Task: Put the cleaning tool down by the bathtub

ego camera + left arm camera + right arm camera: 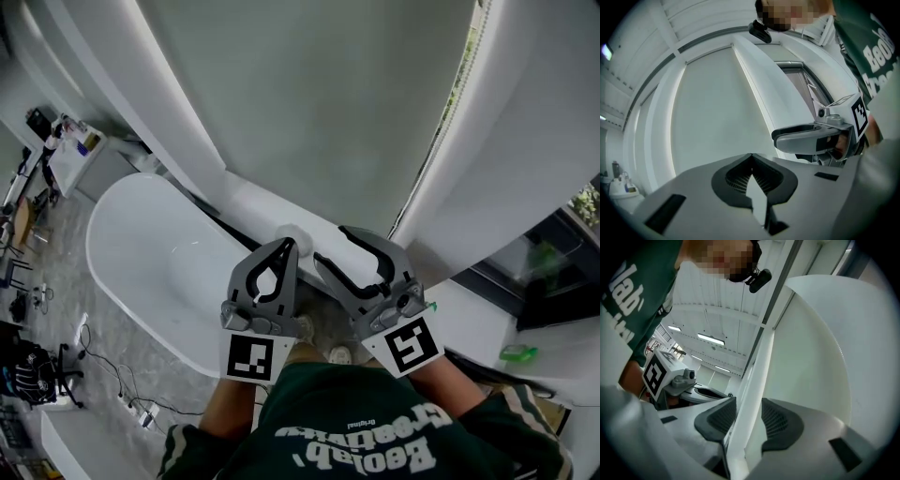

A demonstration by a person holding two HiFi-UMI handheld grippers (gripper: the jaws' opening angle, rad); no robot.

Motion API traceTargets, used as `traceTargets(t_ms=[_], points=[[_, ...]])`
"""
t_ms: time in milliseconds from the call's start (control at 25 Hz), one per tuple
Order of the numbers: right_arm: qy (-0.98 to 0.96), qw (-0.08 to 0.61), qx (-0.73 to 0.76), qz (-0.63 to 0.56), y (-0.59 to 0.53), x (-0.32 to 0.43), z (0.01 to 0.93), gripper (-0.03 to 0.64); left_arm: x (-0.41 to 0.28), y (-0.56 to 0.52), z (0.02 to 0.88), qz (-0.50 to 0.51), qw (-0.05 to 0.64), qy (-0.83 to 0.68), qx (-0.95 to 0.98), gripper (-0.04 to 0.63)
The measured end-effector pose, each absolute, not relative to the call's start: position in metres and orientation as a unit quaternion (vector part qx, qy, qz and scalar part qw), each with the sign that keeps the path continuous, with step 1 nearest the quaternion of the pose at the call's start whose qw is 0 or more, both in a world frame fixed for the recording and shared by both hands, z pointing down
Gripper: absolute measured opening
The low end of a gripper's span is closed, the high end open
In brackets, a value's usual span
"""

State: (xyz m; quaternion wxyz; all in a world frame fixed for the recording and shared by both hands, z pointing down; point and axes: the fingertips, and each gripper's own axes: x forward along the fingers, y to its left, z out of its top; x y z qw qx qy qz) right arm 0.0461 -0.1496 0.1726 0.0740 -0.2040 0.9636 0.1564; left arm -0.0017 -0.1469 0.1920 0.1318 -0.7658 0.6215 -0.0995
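**Tool (pixel 289 234) and surroundings, seen from above.** The tool was read as the pale, soft-looking head at the far rim of the tub (pixel 141 234), just beyond the tips of the left gripper (pixel 283 249). A thin dark line (pixel 217 217) ran from it along that rim. This was probably its shaft, though a shadow could not be ruled out. The tool touched neither gripper, so it appeared already set down by the tub.

**Handling (judged).**
- The tool was probably light, with a long stiff shaft and a yielding head.
- The shaft near its balance point would be the place to grip, since the head would squash and give no firm hold.
- A smooth shaft could turn or slide between the pads, and the long end could swing.
- It did not look fragile.

**Jaws.**
- The left gripper was clenched on nothing. Its tips met, with a small diamond-shaped gap behind them.
- The right gripper (pixel 332 247) was partly parted and empty. Only the bright edge of a curtain (pixel 525 141) showed through the gap, well behind it.

**Counts.**
- One tool and one tub.
- Two grippers, held side by side above the tub's near end.
- Two curtain panels hanging behind the tub, with a narrow slit between them.
- One small desk (pixel 80 155) past the tub's far end. The clutter on it was too small to name.
- Two green items (pixel 517 353) to the right, not identifiable.
- One tangle of cables (pixel 131 403) on the floor (pixel 66 281).
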Motion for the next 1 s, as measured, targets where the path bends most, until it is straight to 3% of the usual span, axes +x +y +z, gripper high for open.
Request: traceTargets(t_ms=[80, 280, 360, 1000], points=[[0.963, 0.084, -0.202, 0.156, -0.146, 0.049, 0.170, 0.154, -0.001, -0.146, 0.187, -0.087, 0.125, 0.627, -0.764, 0.009], [0.967, 0.090, -0.193, 0.136, -0.142, 0.050, 0.169, 0.135, 0.007, -0.148, 0.178, -0.097, 0.147, 0.625, -0.760, 0.009], [0.976, 0.084, -0.170, 0.103, -0.138, 0.049, 0.174, 0.015, 0.012, -0.148, 0.179, -0.096, 0.141, 0.621, -0.765, 0.009], [0.968, 0.087, -0.221, 0.082, -0.159, 0.071, 0.171, 0.015, 0.024, -0.141, 0.182, -0.101, 0.144, 0.613, -0.770, 0.009]])
